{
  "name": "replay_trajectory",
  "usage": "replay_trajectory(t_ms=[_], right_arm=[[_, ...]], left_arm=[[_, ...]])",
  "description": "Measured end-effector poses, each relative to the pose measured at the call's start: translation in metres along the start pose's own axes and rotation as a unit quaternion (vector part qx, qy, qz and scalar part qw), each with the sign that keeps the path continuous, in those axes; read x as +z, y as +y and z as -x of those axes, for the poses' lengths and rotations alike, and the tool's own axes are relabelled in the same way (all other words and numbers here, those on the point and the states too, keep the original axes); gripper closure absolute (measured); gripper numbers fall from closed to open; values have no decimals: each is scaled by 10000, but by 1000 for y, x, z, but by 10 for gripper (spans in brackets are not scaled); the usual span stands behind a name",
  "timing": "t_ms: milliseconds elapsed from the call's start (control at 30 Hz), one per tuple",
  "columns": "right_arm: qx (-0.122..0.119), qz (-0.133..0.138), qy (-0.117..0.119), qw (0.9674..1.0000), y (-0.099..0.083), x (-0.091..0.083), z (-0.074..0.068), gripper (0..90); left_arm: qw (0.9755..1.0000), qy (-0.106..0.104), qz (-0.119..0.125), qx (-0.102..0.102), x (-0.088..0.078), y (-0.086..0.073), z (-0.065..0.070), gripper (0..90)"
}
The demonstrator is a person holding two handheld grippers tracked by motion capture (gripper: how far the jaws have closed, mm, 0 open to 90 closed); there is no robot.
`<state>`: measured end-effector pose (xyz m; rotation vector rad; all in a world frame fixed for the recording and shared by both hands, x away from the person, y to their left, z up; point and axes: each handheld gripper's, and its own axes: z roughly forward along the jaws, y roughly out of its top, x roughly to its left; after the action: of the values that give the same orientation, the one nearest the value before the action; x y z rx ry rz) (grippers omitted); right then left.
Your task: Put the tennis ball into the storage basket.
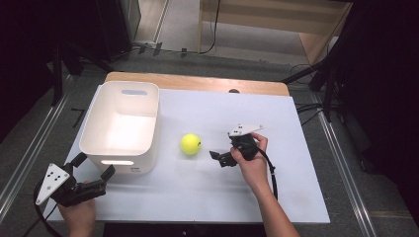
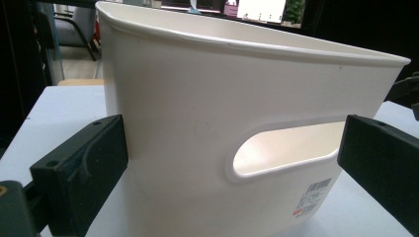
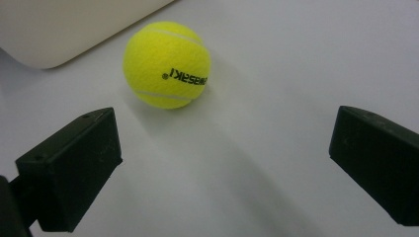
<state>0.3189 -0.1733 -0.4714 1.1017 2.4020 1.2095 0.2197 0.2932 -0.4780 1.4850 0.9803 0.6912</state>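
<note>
Step in hand, as judged: approach w/ the right gripper (image 1: 216,157) toward the ball (image 1: 190,144), prob. to pick it up and drop it in the bin (image 1: 149,143).

Ball sits on the white tabletop (image 1: 276,197), just right of the bin, near but apart from it. Yellow tennis ball, black lettering on its side in the right gripper view (image 3: 167,64).

Right gripper: jaws spread wide, nothing between them. In the right gripper view the ball lies ahead of the jaws and off toward the left one, not yet between them. In the high view the gripper is close to the ball's right, w/ a gap left.

Left gripper (image 1: 94,165): jaws released too, holding nothing. It hovers at the bin's near corner; in the left gripper view the bin wall (image 2: 197,98) w/ its handle slot fills the space ahead, jaws to either side, no contact to be made out. Likely there to steady the bin.

Bin is upright and looks empty.

Next move calls for: slide the right gripper fwd and a bit left so the ball centres between the jaws, drop low enough to catch it at its widest, then close gently. Ball is round and free, so a nudge from one jaw could roll it away toward the bin.
</note>
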Motion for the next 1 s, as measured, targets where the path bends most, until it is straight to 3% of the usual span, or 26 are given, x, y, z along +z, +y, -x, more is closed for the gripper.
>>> replay_trajectory(t_ms=[800, 1000], right_arm=[[-19, -98, 446, 9990, 7, 30, -18, 0], [-25, 2, 597, 9982, 14, 40, -25, 0]], left_arm=[[10000, -10, -1, -14, 0, 0, 0, 0], [10000, -14, -3, -17, 0, 0, -1, 0]])
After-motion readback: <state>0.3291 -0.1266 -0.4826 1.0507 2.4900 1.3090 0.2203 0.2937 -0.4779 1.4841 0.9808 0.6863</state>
